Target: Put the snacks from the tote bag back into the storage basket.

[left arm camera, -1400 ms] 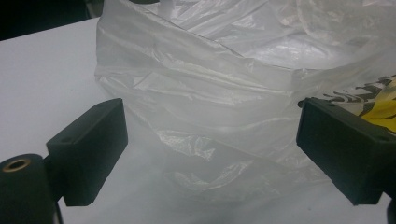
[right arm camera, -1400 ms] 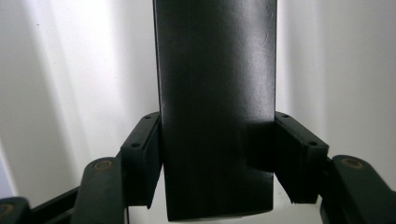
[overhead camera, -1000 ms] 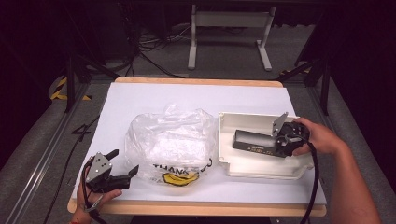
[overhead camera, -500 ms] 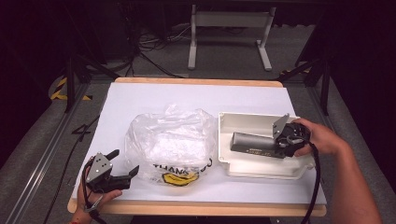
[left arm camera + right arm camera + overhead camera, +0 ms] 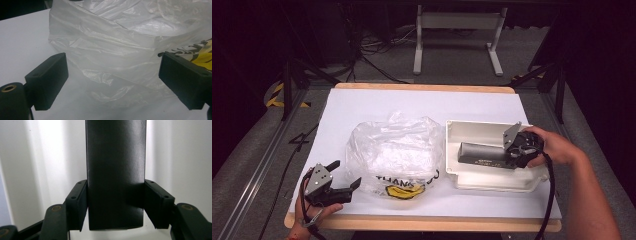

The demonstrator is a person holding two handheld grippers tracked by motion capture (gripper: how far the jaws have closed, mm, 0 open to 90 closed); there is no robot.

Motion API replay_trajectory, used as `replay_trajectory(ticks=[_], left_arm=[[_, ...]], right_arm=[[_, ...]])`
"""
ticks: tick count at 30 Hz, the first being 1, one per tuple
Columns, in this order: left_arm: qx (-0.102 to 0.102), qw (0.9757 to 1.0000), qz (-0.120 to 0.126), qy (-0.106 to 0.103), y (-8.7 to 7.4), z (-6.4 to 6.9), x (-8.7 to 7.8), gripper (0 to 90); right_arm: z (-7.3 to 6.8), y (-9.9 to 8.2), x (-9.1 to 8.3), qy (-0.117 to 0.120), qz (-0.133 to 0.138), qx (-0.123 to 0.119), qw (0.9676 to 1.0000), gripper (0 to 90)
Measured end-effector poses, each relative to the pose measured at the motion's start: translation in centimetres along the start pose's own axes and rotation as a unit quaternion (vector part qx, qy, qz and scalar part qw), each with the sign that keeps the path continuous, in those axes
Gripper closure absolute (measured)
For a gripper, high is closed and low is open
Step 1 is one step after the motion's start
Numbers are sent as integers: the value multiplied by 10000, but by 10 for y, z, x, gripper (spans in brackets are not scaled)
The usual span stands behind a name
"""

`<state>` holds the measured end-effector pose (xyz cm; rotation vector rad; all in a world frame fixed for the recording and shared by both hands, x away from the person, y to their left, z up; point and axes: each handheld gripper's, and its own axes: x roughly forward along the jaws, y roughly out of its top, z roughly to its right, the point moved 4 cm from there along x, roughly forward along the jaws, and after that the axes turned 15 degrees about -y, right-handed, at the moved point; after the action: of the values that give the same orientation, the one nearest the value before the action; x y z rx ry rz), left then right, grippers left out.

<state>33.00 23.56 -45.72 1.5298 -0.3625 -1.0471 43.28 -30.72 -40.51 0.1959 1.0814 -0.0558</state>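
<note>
Surface: white sheet over a wood-edged top, carrying a bag and a tray side by side.
Bag: clear crumpled plastic with black lettering and a yellow mark at its near edge, lying left of the tray and just touching it.
Tray: white, shallow, on the right half of the surface.
Box: long, black, lying lengthwise inside the tray.
Right gripper: over the tray's right end; fingers clenched on the box, one against each side of its near end.
Left gripper: at the near left corner, held in a hand; fingers released, spread wide, pointing at the bag's lower left edge, apart from it.
</note>
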Motion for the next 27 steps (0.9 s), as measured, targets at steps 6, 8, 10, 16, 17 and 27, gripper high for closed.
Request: replay_trajectory(ticks=[6, 8, 10, 16, 17, 27], left_arm=[[-3, 10000, 0, -4, 0, 0, 0, 98], [13, 10000, -4, 2, 0, 0, 0, 98], [-5, 10000, 7, -2, 0, 0, -1, 98], [-5, 10000, 25, -6, 1, 1, 0, 98], [-5, 10000, 21, -9, 1, 1, -1, 98], [0, 10000, 32, -10, 1, 1, -2, 98]], right_arm=[[5, -4, -4, -186, -61, 185, 9996, 349], [6, -6, -6, -293, -52, 229, 9993, 347], [8, -8, -9, -417, -48, 292, 9987, 357], [10, -12, -17, -687, 153, 470, 9964, 369], [9, -13, -18, -712, 183, 504, 9960, 368], [1, -10, -40, -1070, 1105, 964, 9834, 340]])
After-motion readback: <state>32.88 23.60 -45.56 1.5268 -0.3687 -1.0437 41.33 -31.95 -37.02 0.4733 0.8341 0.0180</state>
